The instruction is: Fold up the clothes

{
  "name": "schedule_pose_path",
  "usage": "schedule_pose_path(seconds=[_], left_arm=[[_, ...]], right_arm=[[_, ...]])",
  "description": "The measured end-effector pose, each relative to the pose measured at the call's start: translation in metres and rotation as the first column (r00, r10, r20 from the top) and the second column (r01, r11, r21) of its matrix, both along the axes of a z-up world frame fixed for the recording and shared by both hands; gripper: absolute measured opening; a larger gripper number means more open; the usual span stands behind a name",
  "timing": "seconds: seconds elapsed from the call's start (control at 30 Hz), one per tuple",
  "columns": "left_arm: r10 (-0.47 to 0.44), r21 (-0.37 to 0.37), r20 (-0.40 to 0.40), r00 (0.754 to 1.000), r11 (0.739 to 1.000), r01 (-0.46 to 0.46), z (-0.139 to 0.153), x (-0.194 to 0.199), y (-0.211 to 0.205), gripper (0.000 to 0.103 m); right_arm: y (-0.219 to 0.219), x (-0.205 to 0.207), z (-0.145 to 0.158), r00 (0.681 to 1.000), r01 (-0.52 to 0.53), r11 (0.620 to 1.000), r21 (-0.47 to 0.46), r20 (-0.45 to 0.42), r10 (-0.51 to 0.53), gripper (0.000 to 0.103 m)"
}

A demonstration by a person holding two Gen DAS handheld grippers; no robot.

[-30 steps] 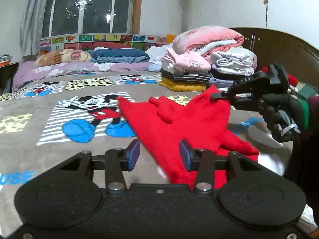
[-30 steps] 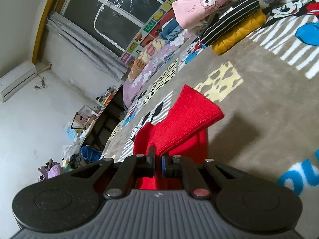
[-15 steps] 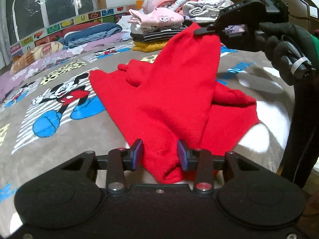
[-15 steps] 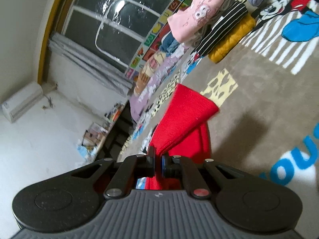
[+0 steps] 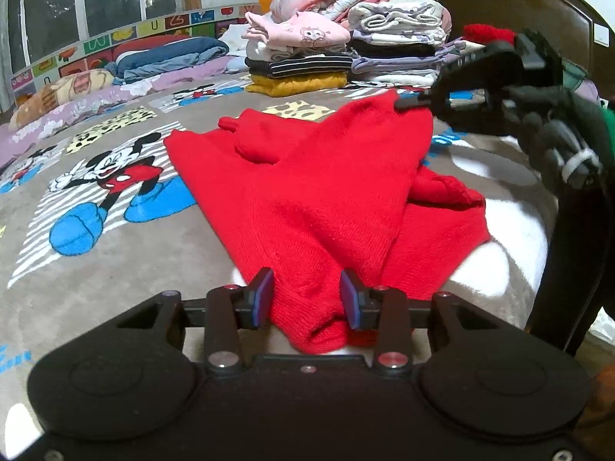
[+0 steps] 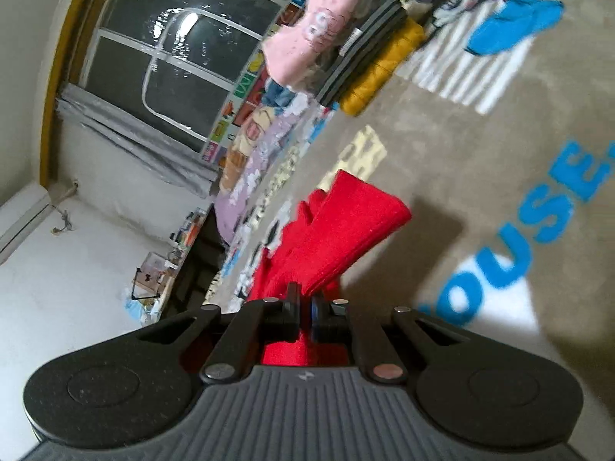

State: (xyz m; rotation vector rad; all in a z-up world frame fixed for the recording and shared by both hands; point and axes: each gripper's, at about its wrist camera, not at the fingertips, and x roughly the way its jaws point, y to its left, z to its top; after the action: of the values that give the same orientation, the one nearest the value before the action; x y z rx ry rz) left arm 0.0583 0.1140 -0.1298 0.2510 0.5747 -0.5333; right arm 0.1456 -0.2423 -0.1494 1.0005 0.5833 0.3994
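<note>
**Red sweater held at two ends on the bed**

A red sweater (image 5: 326, 192) lies on the bed (image 5: 115, 288), near the front edge and toward the right side. The bed has a gray-brown blanket with cartoon mouse pictures on it. The sweater is partly folded, with one long part lying over the rest.

The left gripper (image 5: 307, 299) is low at the near end of the sweater. Its two blue pads stand a little way apart, and the bunched end of the red cloth sits between them. The cloth fills the gap and meets both pads, so this gripper looks closed on the sweater.

The right gripper (image 6: 305, 309) is shut tight on the other end of the sweater (image 6: 346, 230). A folded red strip sticks out from between its pads and hangs a little above the blanket, with a dark shadow under it. In the left view, a hand in a dark glove (image 5: 557, 142) holds this gripper at the far right of the sweater.

At the far side of the bed stand piles of folded clothes (image 5: 307, 57), with a pink top and a yellow piece at the bottom. Behind them is a dark window (image 6: 184, 57) with a gray curtain (image 6: 134, 146).
</note>
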Motion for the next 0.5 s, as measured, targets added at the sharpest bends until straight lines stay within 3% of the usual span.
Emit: schedule_pose_path(seconds=[0.13,0.3,0.4,0.5], left_arm=[[-0.013,-0.036,-0.018,1.0,0.999,0.012,0.005,0.001,0.006,0.04],[0.036,-0.184,-0.022,0.999,0.982,-0.04,0.021,0.006,0.037,0.045],[0.136,-0.281,-0.03,0.99,0.95,-0.139,0.027,0.018,0.06,0.045],[0.238,-0.372,-0.043,0.97,0.898,-0.236,0.031,0.033,0.081,0.045]], right_arm=[[-0.006,0.003,-0.022,1.0,0.007,0.999,0.042,-0.021,-0.007,0.012],[-0.015,-0.002,-0.042,0.999,0.029,0.991,0.131,0.012,-0.031,0.013],[-0.014,0.0,-0.044,0.999,0.017,0.991,0.135,0.037,-0.022,0.019],[-0.013,0.001,-0.044,0.998,0.001,0.992,0.124,0.058,-0.008,0.023]])
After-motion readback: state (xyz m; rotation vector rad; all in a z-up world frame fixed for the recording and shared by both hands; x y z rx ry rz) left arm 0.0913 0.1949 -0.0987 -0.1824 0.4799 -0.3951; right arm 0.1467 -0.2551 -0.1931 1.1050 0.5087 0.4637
